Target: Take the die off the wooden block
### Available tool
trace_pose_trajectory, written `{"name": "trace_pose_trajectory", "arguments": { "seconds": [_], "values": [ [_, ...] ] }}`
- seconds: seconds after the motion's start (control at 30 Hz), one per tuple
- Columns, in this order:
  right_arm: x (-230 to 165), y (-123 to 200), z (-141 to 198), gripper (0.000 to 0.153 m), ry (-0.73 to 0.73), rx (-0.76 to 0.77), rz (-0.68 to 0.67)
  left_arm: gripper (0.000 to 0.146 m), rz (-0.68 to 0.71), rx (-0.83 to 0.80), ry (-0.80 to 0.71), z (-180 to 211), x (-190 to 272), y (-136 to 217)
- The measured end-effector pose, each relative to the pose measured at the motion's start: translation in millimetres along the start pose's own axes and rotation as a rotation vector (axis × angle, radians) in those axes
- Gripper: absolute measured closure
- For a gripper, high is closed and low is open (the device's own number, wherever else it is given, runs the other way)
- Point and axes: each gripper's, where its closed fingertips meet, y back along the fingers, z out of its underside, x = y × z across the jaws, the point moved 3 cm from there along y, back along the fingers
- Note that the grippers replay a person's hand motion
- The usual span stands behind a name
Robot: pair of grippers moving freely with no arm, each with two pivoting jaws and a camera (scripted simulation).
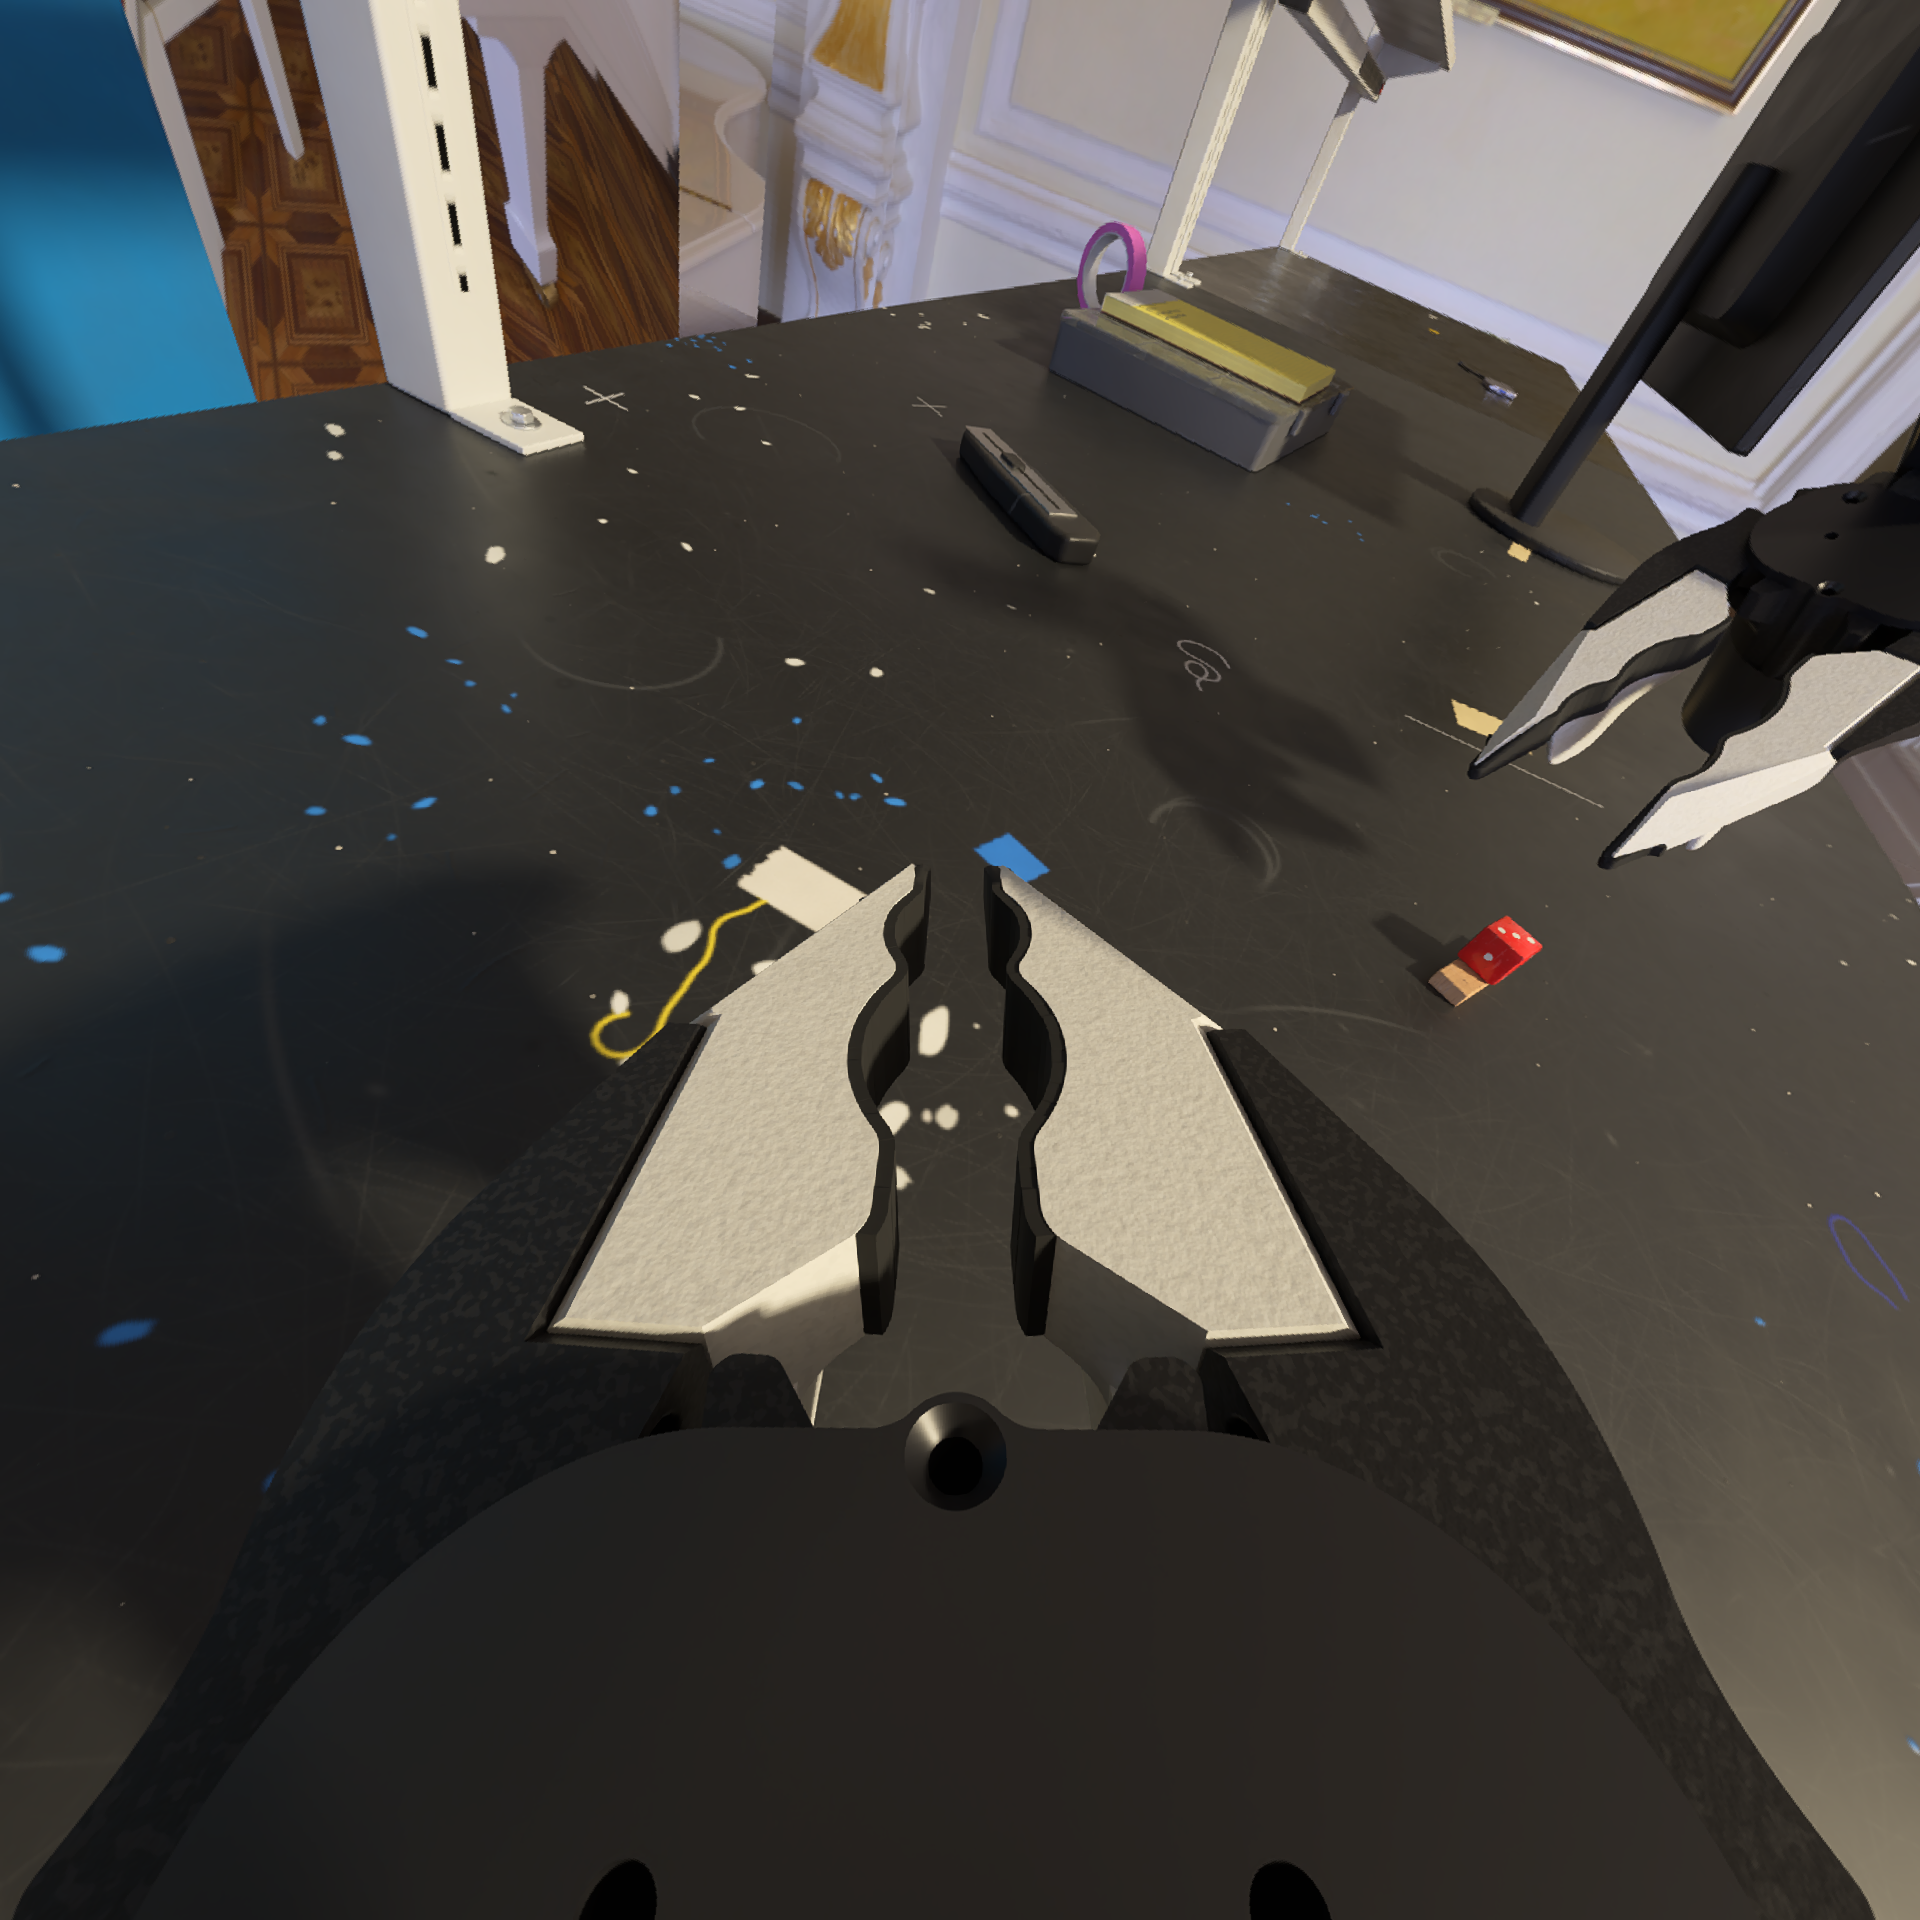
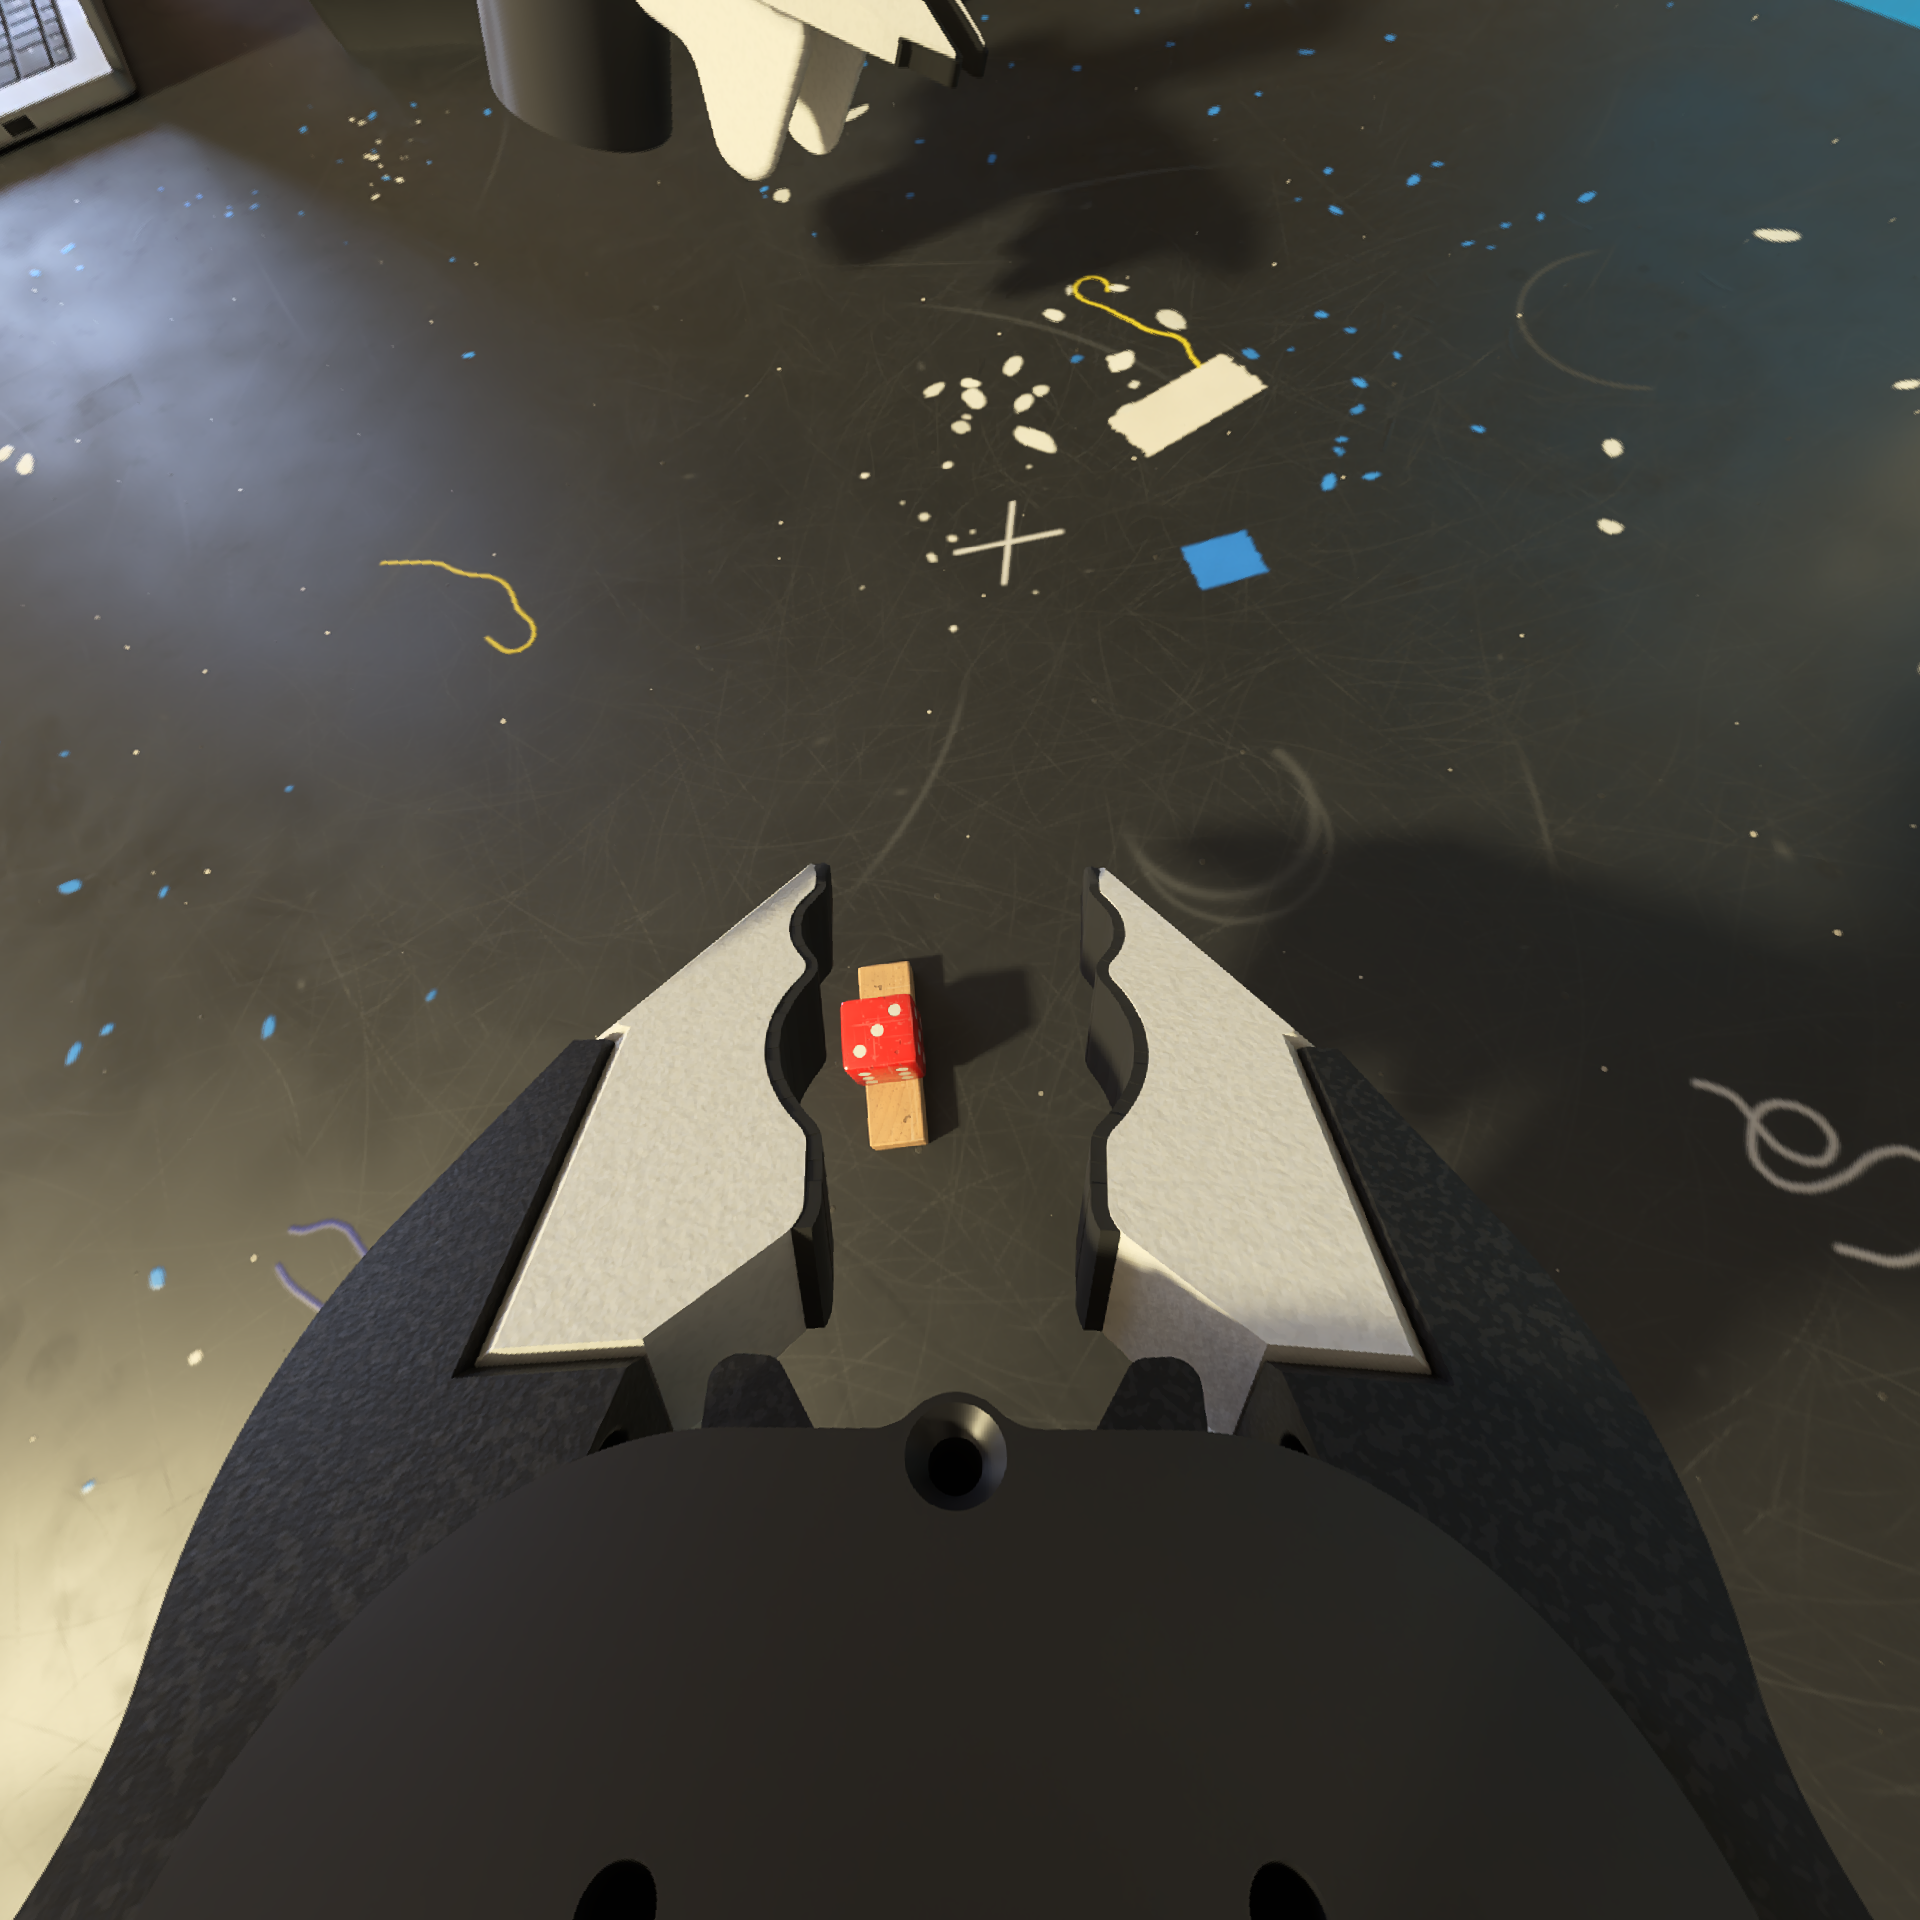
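Observation:
A red die (image 2: 881,1039) with white pips sits on a small wooden block (image 2: 896,1117) lying flat on the dark table (image 2: 623,831). My right gripper (image 2: 956,883) is open and hovers above them; the die shows between its two fingers, closer to the left one, touching neither. In the left wrist view the die (image 1: 1499,948) and block (image 1: 1458,982) lie far right, below the right gripper (image 1: 1541,816). My left gripper (image 1: 956,878) is empty, its jaws almost together, well left of the die. Its fingers (image 2: 769,114) show at the top of the right wrist view.
A black bar (image 1: 1029,499), a grey box with a yellow slab (image 1: 1195,384) and a purple tape ring (image 1: 1112,260) lie at the back. A white post (image 1: 436,208) stands back left, a monitor stand (image 1: 1558,457) back right. A laptop corner (image 2: 42,52) shows.

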Motion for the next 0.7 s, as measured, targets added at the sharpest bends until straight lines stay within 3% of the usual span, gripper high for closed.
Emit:
{"name": "trace_pose_trajectory", "arguments": {
  "seconds": [0.3, 0.7],
  "values": [
    [0, 8, 31, 0.118, 0.008, -0.111, 0.021, 0.136, 0.017, 0.001, -0.006, 1, 5, -4],
    [-18, -22, 48, 0.122, 0.072, -0.234, -0.079, 0.133, 0.043, -0.048, 0.005, 8, 6, -15]
  ]
}}
